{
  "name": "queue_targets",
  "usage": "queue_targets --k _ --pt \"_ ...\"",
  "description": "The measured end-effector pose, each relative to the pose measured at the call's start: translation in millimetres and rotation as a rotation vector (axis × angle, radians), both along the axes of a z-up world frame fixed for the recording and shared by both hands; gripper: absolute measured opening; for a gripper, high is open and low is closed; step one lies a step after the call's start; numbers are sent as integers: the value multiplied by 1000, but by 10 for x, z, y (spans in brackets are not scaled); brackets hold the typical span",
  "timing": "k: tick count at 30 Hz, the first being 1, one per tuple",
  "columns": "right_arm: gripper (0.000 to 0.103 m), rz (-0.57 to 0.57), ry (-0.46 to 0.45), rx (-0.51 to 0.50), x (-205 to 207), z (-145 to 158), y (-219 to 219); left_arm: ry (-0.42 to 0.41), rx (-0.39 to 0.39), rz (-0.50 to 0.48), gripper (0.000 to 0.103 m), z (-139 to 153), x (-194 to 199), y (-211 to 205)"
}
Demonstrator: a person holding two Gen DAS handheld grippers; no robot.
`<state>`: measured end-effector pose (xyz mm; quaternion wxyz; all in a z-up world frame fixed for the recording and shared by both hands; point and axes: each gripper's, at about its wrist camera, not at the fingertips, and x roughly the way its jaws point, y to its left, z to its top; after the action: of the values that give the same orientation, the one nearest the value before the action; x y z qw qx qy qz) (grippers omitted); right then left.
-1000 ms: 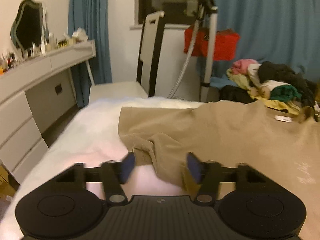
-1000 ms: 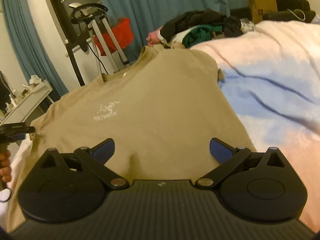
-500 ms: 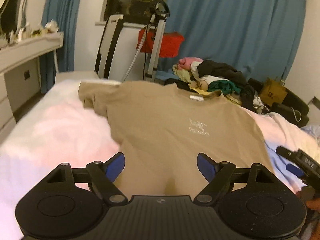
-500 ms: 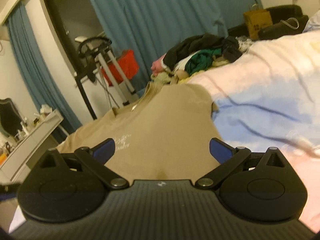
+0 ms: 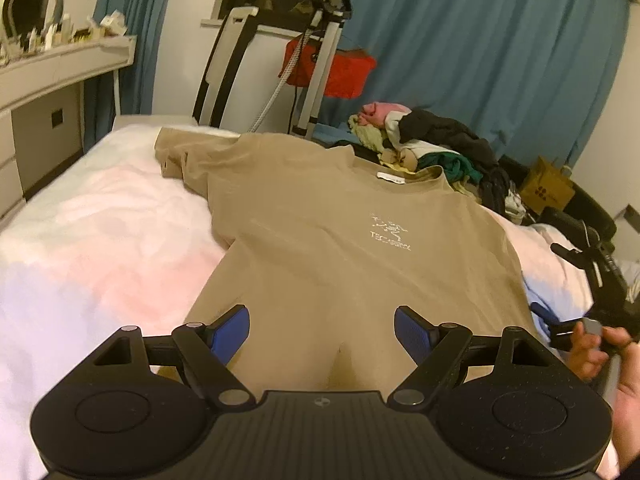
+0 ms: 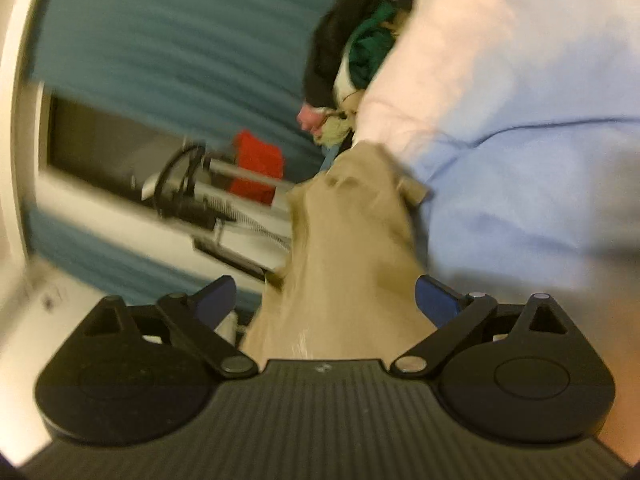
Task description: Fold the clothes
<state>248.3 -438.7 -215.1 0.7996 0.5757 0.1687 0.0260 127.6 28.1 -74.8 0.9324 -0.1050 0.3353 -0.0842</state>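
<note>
A tan T-shirt with a small white chest logo lies spread face up on the bed, collar toward the far end. My left gripper is open over the shirt's near hem, holding nothing. My right gripper is open and rolled hard to one side, with the shirt seen edge-on between its fingers; that view is blurred. In the left wrist view the right gripper shows in a hand at the shirt's right edge.
A heap of mixed clothes lies at the bed's far end, also in the right wrist view. A white chair, a stand with a red bag and blue curtains are behind. A white dresser stands left.
My left gripper has swung from the left sleeve to the shirt's near hem and opened wider. My right gripper has rolled sharply sideways and moved to the shirt's right edge.
</note>
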Motion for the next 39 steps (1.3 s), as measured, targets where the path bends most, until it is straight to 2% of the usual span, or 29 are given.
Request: queue_targets --k 2,4,5,6,8,11,15,16,18,20,24,27,29,32,35,37,39 --pt "98 -34 4 28 183 -115 -79 12 -6 16 81 -61 70 8" --pt "91 -68 8 55 366 -231 -158 22 -19 28 81 -96 132 -2" --pt "82 -62 20 33 454 -247 -163 27 -25 34 81 -114 163 -7" --pt "78 -56 33 10 542 -263 -167 32 -31 41 81 -131 194 -12" --pt "76 -47 48 -43 680 -271 -170 41 -44 53 81 -166 256 -23" --pt "67 -47 62 -142 801 -225 -139 32 -66 52 81 -177 342 -69" --pt "28 -62 93 -300 889 -104 -17 38 -103 39 80 -174 460 -59" --pt "23 -63 106 -374 916 -16 62 44 -127 46 80 -174 480 -5" --pt "19 -80 141 -539 966 195 265 55 -173 62 80 -175 519 103" --pt "16 -99 154 -710 998 427 525 47 -159 88 80 -135 518 187" --pt "15 -65 102 -1084 1075 751 1311 -13 -82 97 80 -2 446 300" --pt "15 7 43 -1331 1107 855 1955 -59 -74 113 80 50 374 418" --pt "15 113 8 -1423 1164 765 2351 -57 -99 132 80 37 367 535" --pt "11 277 -37 -1500 1231 533 2807 -37 -141 162 80 -35 390 682" --pt "11 362 32 -1528 1323 343 2990 -18 -150 170 80 -145 436 755" --pt "13 367 63 -1523 1322 325 2979 3 -142 157 79 -219 501 739" --pt "16 331 51 -1474 1134 470 2872 12 -137 146 79 -264 561 703"
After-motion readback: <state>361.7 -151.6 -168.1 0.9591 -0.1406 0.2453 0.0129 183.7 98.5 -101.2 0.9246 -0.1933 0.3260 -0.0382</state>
